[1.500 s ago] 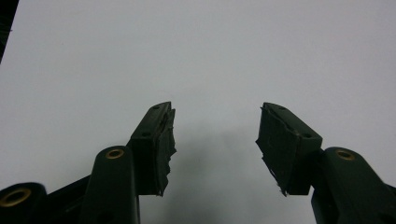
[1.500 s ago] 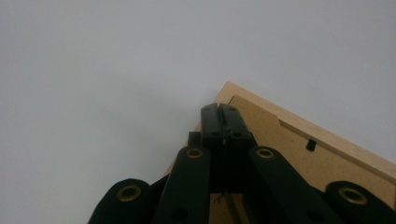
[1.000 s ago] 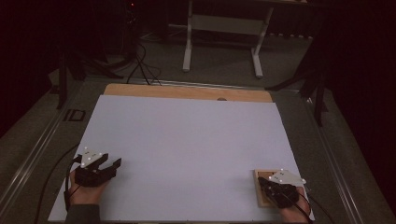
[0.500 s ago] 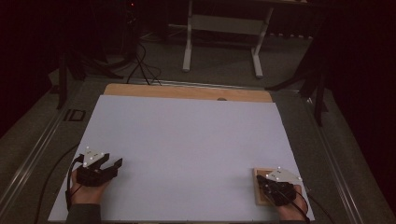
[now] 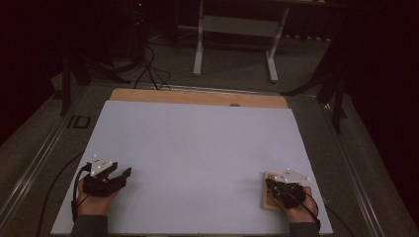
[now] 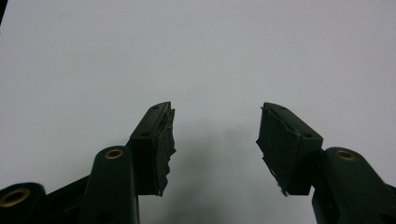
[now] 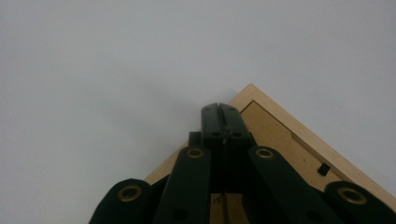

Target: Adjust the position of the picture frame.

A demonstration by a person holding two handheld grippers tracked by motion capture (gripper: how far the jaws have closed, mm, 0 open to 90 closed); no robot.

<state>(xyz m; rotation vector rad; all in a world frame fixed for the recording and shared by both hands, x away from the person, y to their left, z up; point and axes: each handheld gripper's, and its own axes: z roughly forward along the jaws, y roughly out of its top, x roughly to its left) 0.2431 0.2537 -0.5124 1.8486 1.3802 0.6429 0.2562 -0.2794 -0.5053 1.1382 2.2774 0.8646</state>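
Observation:
A small wooden picture frame (image 5: 267,201) lies back side up near the front right corner of the white sheet (image 5: 197,148). My right gripper (image 5: 272,183) rests over it with both jaws pressed flat together. In the right gripper view the shut jaws (image 7: 223,113) point past the frame's corner (image 7: 261,100), and its brown backing board (image 7: 275,135) shows beside them; nothing shows between the pads. My left gripper (image 5: 122,174) sits at the front left on the bare sheet. Its jaws (image 6: 215,135) stand wide apart with nothing between them.
A strip of wooden tabletop (image 5: 197,96) shows along the sheet's far edge. A metal rail (image 5: 34,163) runs along the left side. Beyond the table are a white stand (image 5: 237,29) and cables (image 5: 148,64) on the dark floor.
My right hand has slid a little to the left over the wooden frame, jaws still shut. The left hand and its gripper have stayed where they were.

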